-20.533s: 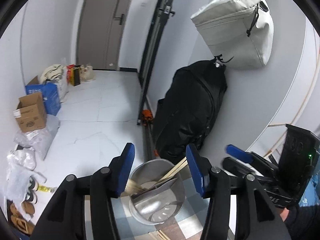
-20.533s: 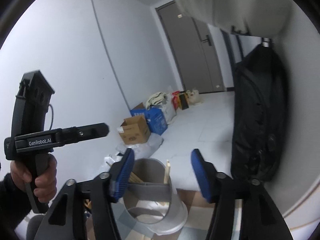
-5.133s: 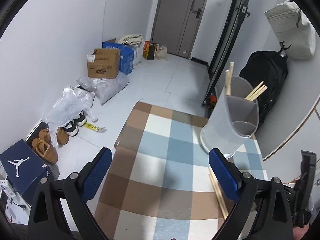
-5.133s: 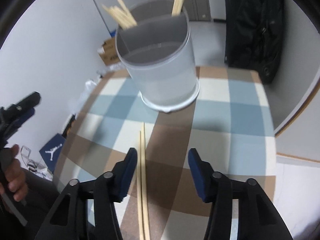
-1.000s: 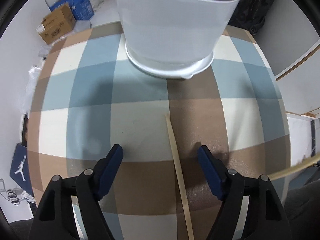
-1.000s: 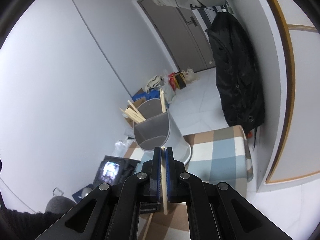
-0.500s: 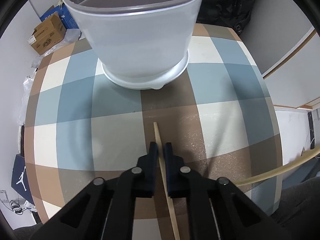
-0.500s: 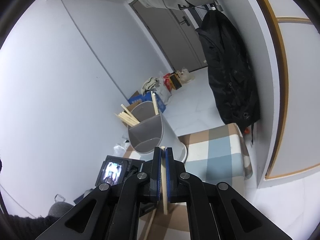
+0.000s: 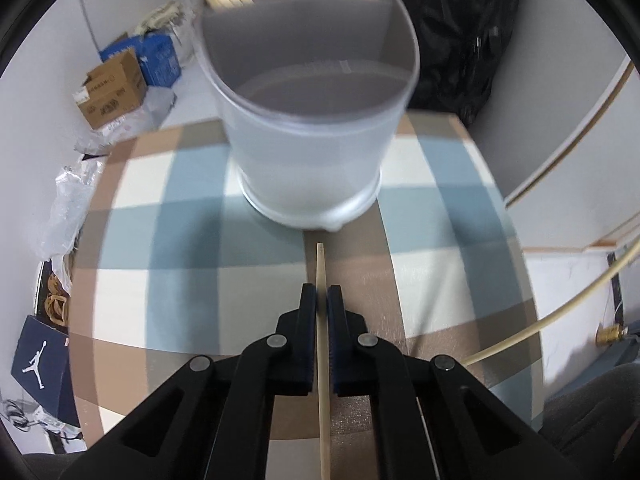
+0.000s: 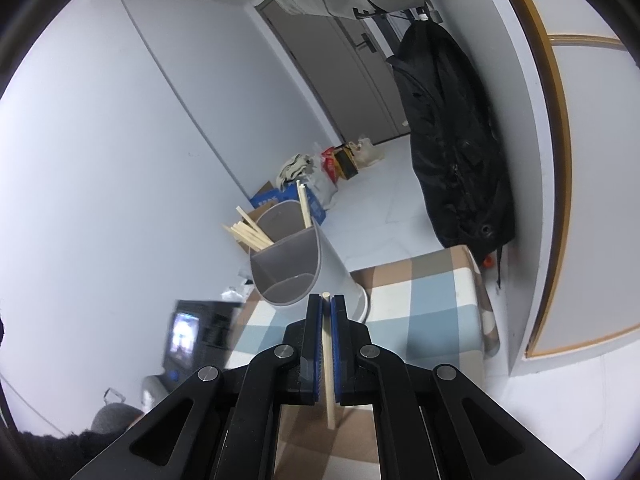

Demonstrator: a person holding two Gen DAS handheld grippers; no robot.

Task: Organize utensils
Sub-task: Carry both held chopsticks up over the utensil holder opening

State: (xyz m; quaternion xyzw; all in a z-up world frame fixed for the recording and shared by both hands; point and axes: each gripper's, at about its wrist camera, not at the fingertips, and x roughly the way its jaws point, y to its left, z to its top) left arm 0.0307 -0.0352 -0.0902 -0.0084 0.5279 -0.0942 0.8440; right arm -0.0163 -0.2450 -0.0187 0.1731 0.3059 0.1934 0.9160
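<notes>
Before the left wrist camera, the left gripper (image 9: pixel 321 300) is clamped on a pale wooden chopstick (image 9: pixel 322 356), its tip just short of the translucent white divided plastic holder (image 9: pixel 312 152) on the checked cloth (image 9: pixel 160 280). Advice: lift clear of the rim before lowering. On the right wrist view, the right gripper (image 10: pixel 326 312) pinches a second wooden chopstick (image 10: pixel 329 360) tight; hold it steady until its turn.

Holder (image 9: pixel 312 148) stands on bench (image 9: pixel 160 272) w/ chopsticks (image 10: pixel 250 234) in rear compartments; front compartment nearest the hand-held grippers.
</notes>
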